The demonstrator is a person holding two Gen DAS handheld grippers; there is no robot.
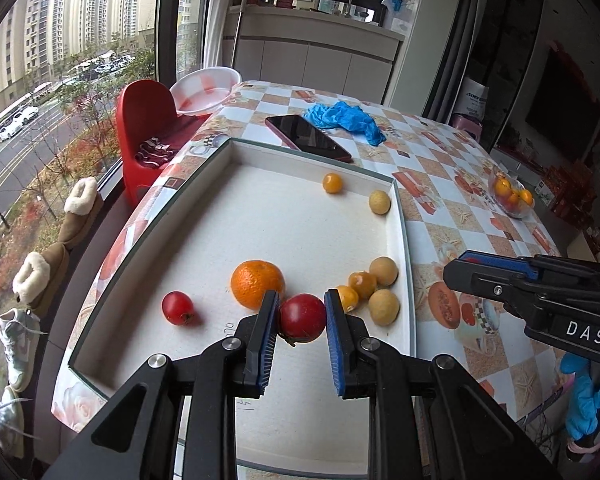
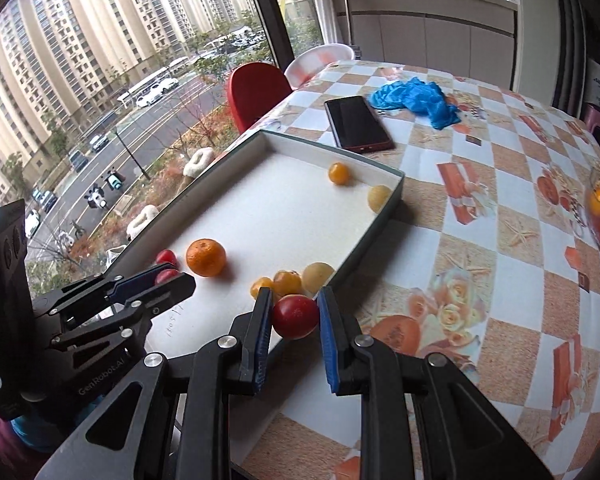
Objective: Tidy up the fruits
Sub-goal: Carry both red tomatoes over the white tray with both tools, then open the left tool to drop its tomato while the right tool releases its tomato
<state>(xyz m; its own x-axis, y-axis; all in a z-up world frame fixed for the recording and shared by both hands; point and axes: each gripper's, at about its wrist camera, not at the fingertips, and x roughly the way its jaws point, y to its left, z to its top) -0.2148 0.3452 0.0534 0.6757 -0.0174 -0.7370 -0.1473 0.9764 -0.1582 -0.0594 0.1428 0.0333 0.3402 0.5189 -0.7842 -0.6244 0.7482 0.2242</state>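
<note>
My left gripper (image 1: 302, 299) is shut on a red tomato (image 1: 302, 320) above the near part of a white tray (image 1: 300, 236). In the tray lie an orange (image 1: 258, 289), a small red tomato (image 1: 177, 307) and several small yellow fruits (image 1: 374, 288). My right gripper (image 2: 294, 300) is shut on another red tomato (image 2: 295, 317) over the tray's near right rim (image 2: 364, 240). In the right wrist view the left gripper (image 2: 176, 274) shows at the left with its tomato (image 2: 166, 276). The right gripper (image 1: 458, 266) shows at the right edge of the left wrist view.
A phone (image 1: 308, 138) and crumpled blue gloves (image 1: 346, 118) lie beyond the tray on the checked tablecloth. A glass bowl of oranges (image 1: 512, 196) stands at the far right. A red chair (image 1: 144, 128) and a white basin (image 1: 204, 88) are by the window.
</note>
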